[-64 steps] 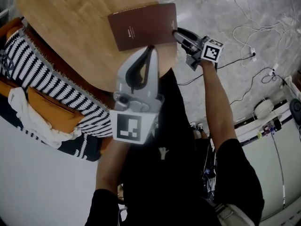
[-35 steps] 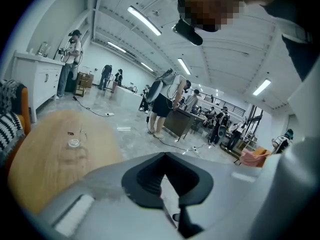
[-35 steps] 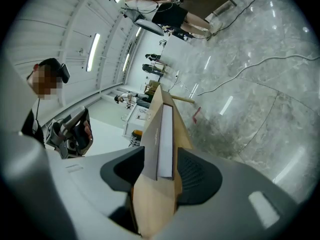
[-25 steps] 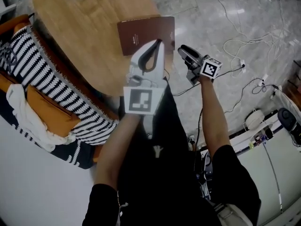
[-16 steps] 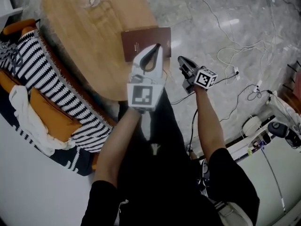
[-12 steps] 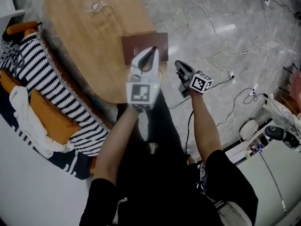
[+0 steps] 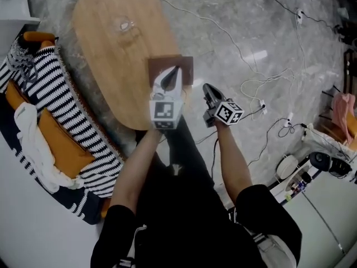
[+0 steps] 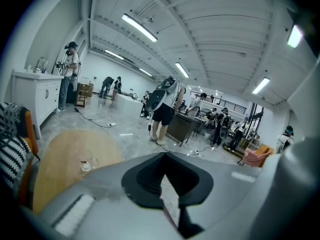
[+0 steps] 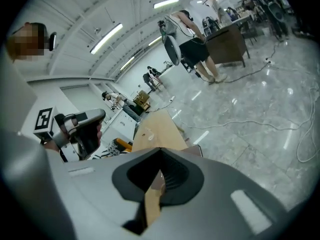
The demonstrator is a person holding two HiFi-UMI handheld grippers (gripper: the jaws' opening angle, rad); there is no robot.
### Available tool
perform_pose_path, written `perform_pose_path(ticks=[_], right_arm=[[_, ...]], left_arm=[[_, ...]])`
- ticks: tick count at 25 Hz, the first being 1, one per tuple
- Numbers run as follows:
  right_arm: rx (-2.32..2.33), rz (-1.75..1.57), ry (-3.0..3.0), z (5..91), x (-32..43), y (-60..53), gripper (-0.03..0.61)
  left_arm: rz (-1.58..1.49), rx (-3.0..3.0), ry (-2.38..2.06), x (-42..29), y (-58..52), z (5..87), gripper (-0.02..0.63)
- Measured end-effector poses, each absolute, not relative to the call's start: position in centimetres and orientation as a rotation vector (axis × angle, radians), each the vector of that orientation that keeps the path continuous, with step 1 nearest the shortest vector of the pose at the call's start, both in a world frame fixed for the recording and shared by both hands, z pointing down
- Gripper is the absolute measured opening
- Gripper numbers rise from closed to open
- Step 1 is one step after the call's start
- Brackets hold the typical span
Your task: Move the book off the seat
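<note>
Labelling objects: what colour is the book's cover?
The book is dark reddish brown; shows best in the head view.

The person wears a black short-sleeved top [image 7: 189, 222] with a small pale mark [image 7: 175, 170] on the front, and dark trousers [image 7: 184, 141] below it. The left gripper [image 7: 177, 68] has a pale grey moulded shell whose fingers [image 7: 162, 82] are lined in black around a teardrop-shaped hollow, and it carries a white cube [image 7: 164, 114] printed with a black square marker. The right gripper [image 7: 205, 86] looks darker from above and bears its own marker cube [image 7: 227, 112], patterned in black and white on each visible face.
</note>
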State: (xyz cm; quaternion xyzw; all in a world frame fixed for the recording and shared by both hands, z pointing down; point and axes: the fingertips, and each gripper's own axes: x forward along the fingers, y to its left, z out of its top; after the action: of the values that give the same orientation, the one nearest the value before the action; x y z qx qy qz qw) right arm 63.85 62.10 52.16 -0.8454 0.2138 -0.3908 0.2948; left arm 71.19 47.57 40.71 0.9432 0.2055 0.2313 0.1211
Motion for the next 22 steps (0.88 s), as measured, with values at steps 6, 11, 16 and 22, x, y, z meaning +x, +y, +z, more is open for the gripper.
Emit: perform_pose_path(ticks=[6, 11, 16, 22], right_arm=[[-2.382, -0.936, 0.583, 44.2, 64.1, 60.0, 0.009], [-2.537, -0.787, 0.552, 36.5, 63.5, 58.9, 0.009], [-2.673, -0.669, 0.504, 29.7, 62.3, 57.6, 0.009], [-2.759, -0.531, 0.438, 23.0, 60.8, 55.9, 0.009]], left_arm=[[0.654, 2.768, 0.605, 69.8, 45.7, 37.4, 0.006], [0.577, 2.773, 0.547, 68.5, 43.1, 33.2, 0.006], [0.466, 2.806, 0.578, 66.5, 41.7, 28.3, 0.006], [0.391, 2.815, 0.570, 63.5, 40.3, 24.9, 0.006]])
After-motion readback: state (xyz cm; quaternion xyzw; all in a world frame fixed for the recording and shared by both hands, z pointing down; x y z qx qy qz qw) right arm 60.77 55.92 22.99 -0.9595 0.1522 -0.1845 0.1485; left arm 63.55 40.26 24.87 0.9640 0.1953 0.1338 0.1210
